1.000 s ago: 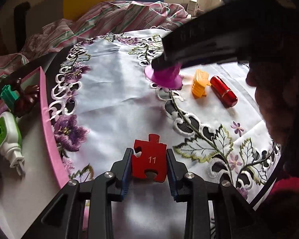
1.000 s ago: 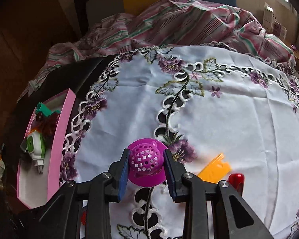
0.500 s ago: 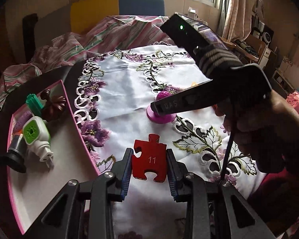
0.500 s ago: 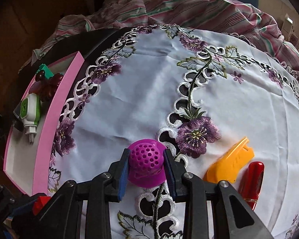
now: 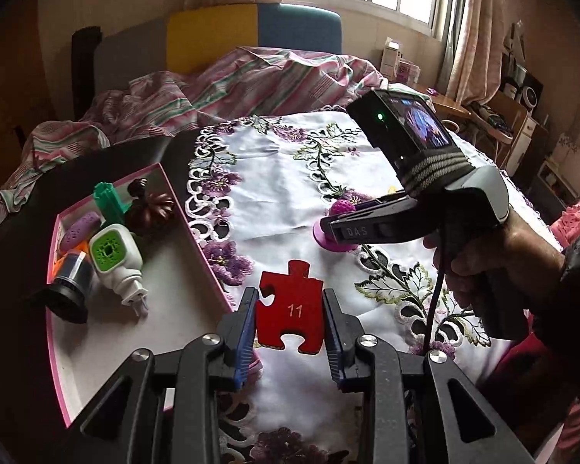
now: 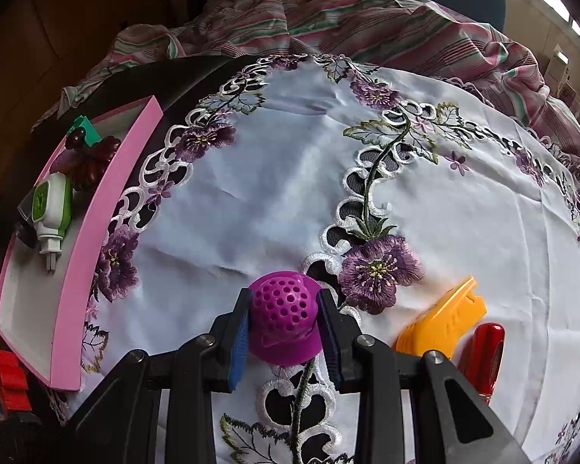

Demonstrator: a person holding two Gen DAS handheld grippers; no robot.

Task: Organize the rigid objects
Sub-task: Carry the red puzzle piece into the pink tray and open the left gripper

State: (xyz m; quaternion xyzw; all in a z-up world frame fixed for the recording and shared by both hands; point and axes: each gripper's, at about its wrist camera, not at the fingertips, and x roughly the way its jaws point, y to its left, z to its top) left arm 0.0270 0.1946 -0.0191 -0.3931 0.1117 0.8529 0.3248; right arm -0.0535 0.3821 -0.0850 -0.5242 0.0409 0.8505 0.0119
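My left gripper (image 5: 289, 319) is shut on a red puzzle piece (image 5: 290, 309) marked 11, held in the air near the right wall of the pink tray (image 5: 197, 239). My right gripper (image 6: 283, 323) is shut on a purple perforated dome (image 6: 284, 319) that sits on the embroidered cloth; the left wrist view shows this dome (image 5: 338, 228) under the right tool's black fingers. An orange clip (image 6: 442, 324) and a red tube (image 6: 483, 352) lie on the cloth right of the dome.
The pink tray (image 6: 81, 255) holds a green-and-white plug (image 5: 114, 257), a brown flower clip (image 5: 150, 208), a green piece (image 5: 108, 199), a purple item (image 5: 79, 228) and a black-capped cylinder (image 5: 67, 286). Striped fabric (image 5: 220, 85) is bunched behind the cloth. A person's hand (image 5: 495, 255) grips the right tool.
The left gripper has risen and drawn back with the puzzle piece, so the tray and the room show more. The right gripper rolled over the dome, then stayed put.
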